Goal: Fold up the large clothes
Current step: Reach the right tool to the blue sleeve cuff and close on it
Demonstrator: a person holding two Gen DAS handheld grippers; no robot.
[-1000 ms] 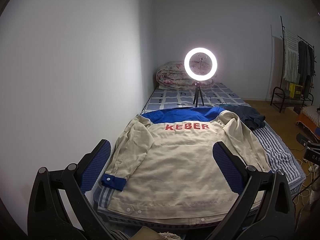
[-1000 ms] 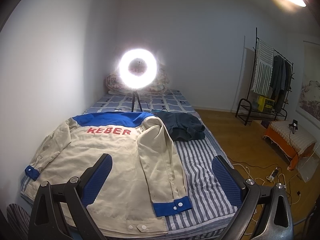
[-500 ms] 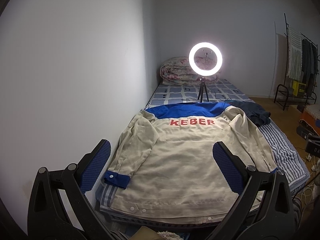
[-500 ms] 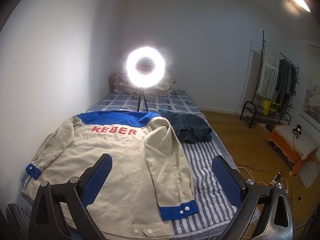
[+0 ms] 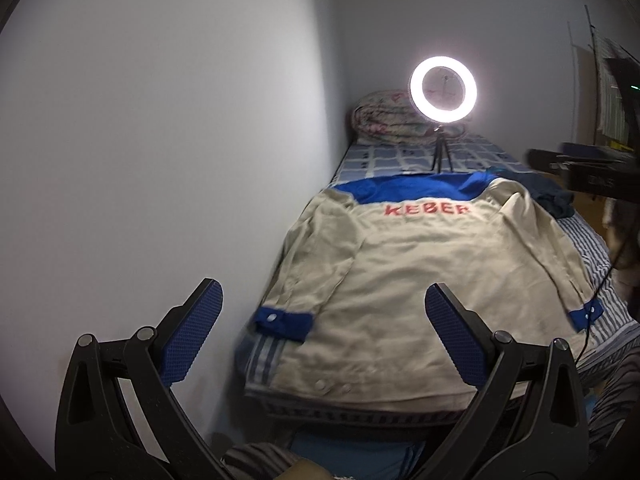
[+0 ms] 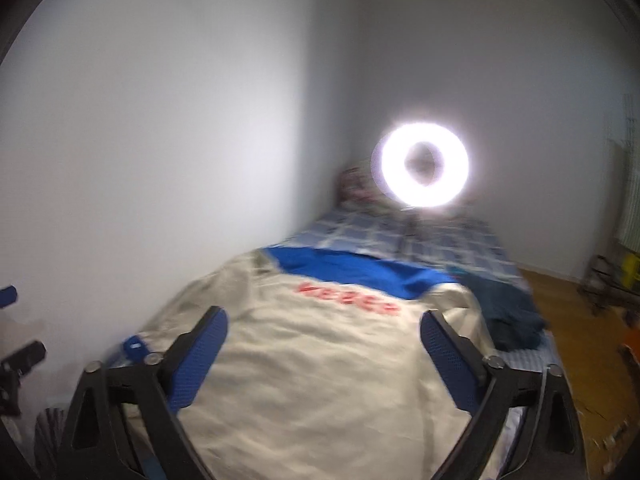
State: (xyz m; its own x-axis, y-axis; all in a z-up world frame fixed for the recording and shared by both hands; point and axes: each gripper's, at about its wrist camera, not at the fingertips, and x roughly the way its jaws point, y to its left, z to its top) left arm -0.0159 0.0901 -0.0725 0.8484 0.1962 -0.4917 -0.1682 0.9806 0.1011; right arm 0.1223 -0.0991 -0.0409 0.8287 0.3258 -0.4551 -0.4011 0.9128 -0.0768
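My left gripper [image 5: 320,336] hangs nearest, jaws spread wide with nothing between the blue pads [image 5: 192,332], above the near left corner of the bed [image 5: 600,256]. My right gripper [image 6: 322,354] is also agape; its jaws have just been drawing in a little, yet no cloth sits between them, and they hover over the lower back of the jacket [image 6: 320,380].

The jacket [image 5: 420,280] lies spread flat, back upward, on the striped sheet, its hem toward me and its blue yoke away. The left sleeve runs down the wall side and ends in a blue cuff [image 5: 284,322] near the bed's left edge; the right sleeve lies along the right side, its cuff [image 5: 586,314] near the right edge. Red letters [image 5: 426,210] cross the shoulders.

Beyond the right shoulder, just beside the jacket, a dark garment [image 5: 554,198] lies bunched. Farther on, a lit ring light [image 5: 443,90] stands on a small tripod on the checked sheet, and a rolled quilt [image 5: 384,124] lies against the far wall.
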